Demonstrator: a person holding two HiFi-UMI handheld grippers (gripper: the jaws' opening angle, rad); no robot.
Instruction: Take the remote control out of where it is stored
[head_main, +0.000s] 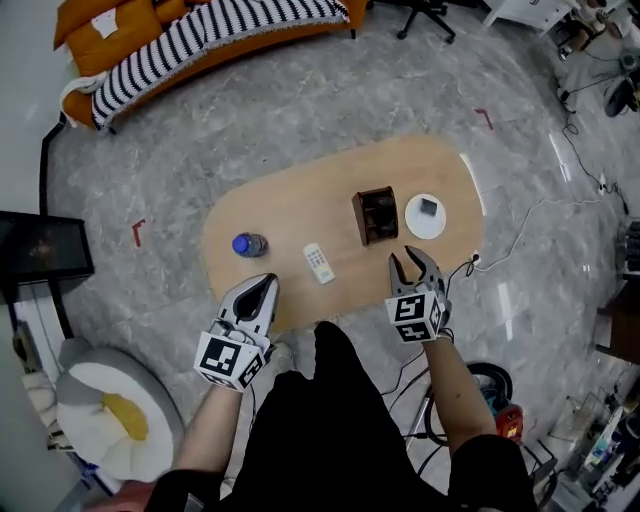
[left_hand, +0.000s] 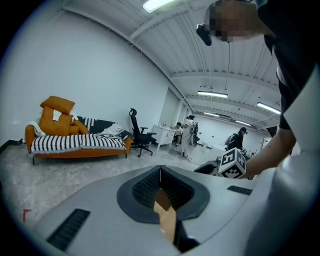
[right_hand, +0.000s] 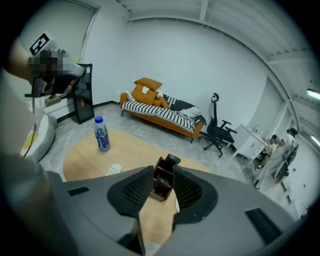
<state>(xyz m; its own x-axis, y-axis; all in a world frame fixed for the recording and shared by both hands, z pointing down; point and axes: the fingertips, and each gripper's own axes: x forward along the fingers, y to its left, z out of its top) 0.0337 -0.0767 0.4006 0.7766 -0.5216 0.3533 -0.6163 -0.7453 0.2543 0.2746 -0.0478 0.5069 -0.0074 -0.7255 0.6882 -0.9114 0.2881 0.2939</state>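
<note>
I am holding both grippers low over the near edge of the wooden table (head_main: 300, 200), and nothing is being lifted yet. My left gripper (head_main: 268, 283) is keeping its fingers pressed together with nothing between them; only a sliver of tabletop is showing below the tips. My right gripper (head_main: 407, 262) is holding its fingers spread and empty, and through the gap I am looking straight at the brown storage box (right_hand: 161, 181), which is standing well beyond the tips, near a white round dish (head_main: 412, 222). A dark rounded thing (right_hand: 173, 160) is sticking up out of the box; I am guessing it is the remote control I am meant to pull out, though I cannot tell for sure from here. A white remote (head_main: 319, 263) is lying flat on the table between the box and a water bottle (head_main: 249, 244), outside any holder. As I am judging it, the task is barely starting: the reach to the box, the pinch on the dark thing and the lift out are all still to do.
</note>
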